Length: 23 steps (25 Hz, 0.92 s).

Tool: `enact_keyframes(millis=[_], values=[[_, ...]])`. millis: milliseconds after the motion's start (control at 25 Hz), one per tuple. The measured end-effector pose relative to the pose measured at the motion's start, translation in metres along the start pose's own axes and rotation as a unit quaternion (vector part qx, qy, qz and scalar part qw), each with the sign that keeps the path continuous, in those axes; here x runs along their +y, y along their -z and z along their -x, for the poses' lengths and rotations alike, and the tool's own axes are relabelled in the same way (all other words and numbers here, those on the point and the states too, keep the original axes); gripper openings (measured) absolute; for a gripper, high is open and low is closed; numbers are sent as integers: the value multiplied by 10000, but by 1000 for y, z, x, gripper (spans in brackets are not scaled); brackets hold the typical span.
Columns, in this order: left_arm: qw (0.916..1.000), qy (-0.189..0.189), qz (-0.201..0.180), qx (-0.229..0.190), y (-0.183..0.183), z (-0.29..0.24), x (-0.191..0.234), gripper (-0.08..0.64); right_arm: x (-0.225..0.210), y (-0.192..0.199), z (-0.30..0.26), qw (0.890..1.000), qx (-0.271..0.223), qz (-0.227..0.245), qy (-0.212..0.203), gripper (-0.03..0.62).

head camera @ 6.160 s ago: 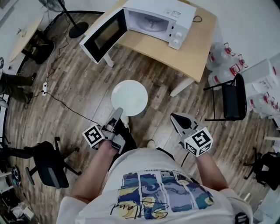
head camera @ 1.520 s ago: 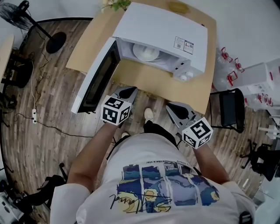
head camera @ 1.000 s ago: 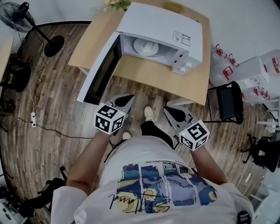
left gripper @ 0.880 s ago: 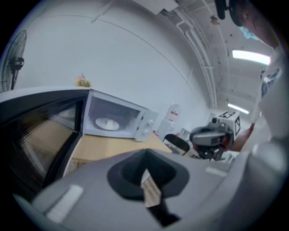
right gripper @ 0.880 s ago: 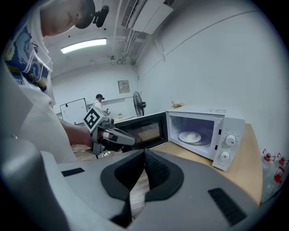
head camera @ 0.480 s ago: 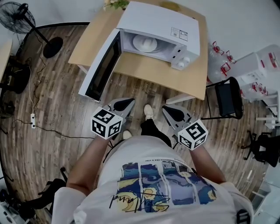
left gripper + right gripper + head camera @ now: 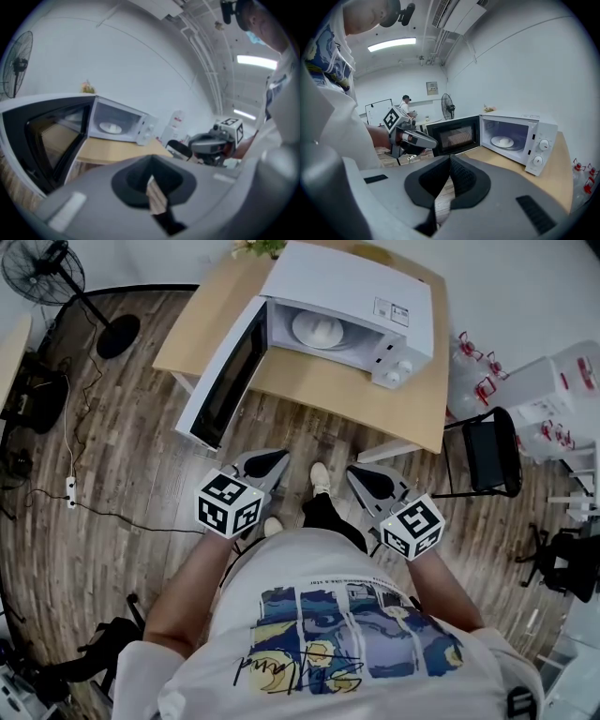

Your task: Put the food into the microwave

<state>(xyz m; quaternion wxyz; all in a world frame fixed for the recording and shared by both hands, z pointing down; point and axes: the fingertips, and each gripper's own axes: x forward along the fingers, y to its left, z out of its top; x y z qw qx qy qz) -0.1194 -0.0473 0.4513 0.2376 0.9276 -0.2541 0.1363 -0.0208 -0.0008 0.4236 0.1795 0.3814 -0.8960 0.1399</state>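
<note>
Head view showed food (image 7: 322, 331) inside the microwave (image 7: 352, 282), left tool (image 7: 267, 463) and right tool (image 7: 372, 482) closed, empty; its open door (image 7: 225, 376) probably needed one square push.

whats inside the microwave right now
A white plate with a pale lump of food on it sits inside the open microwave. Parts of the cavity are covered by the microwave's top and front panel, so anything there cannot be seen.

White T-shirt (image 7: 309, 582) with blue-and-yellow print (image 7: 356, 638), black trousers (image 7: 330, 518), white shoes (image 7: 319, 478)
</note>
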Motion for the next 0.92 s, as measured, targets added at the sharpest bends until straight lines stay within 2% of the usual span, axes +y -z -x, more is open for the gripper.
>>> enact_keyframes(millis=[400, 640, 920], values=[[10000, 15, 18, 4, 1, 2, -1, 8, 1, -4, -4, 10000, -8, 55, -25, 6], [10000, 39, -13, -20, -7, -4, 2, 8, -10, -13, -8, 9999, -49, 140, -38, 6], [9999, 58, 5, 106, -1, -21, 0, 8, -23, -7, -7, 9999, 11, 106, -76, 6]])
